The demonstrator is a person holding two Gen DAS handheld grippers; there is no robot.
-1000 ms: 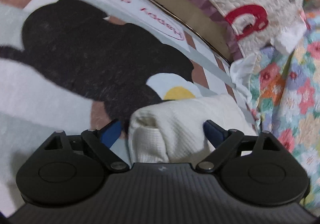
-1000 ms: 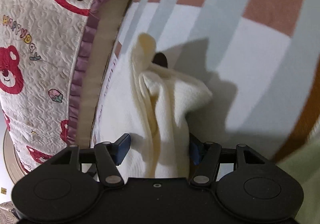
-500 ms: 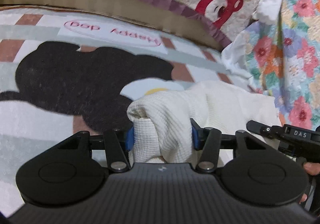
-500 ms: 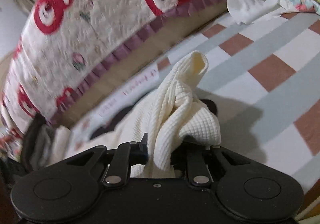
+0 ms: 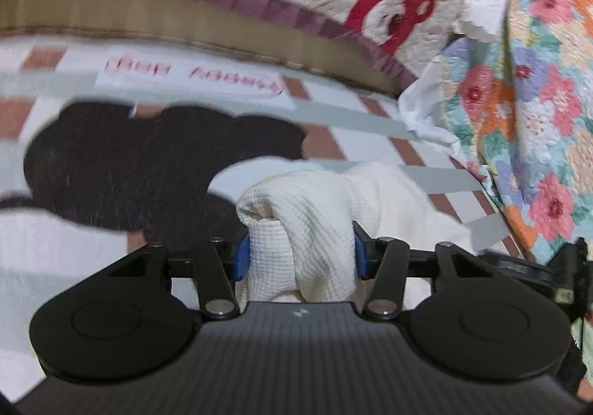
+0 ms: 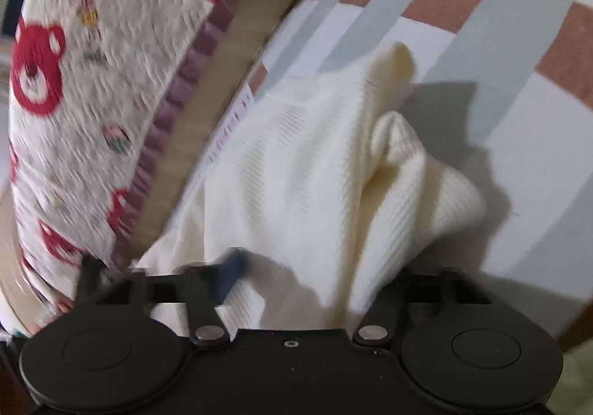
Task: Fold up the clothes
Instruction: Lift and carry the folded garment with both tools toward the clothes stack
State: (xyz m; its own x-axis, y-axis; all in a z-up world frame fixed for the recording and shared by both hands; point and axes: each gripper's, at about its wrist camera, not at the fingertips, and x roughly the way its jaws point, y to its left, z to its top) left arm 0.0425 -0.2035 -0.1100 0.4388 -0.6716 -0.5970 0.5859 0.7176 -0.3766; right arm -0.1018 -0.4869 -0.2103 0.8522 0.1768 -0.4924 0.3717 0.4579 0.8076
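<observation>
On the checked bed cover [image 5: 370, 122], the cream waffle-knit garment [image 5: 307, 229] lies bunched between two grippers. Left wrist view: the left gripper [image 5: 301, 253] is clamped on a rolled fold, both blue pads pressing it; only here appear the black cartoon print [image 5: 148, 162] and floral quilt [image 5: 537, 125]. Right wrist view: the right gripper [image 6: 315, 274], jaws recently narrowed then eased slightly, pinches the garment's other end beside the bear-print quilt [image 6: 92, 62], blurred.
</observation>
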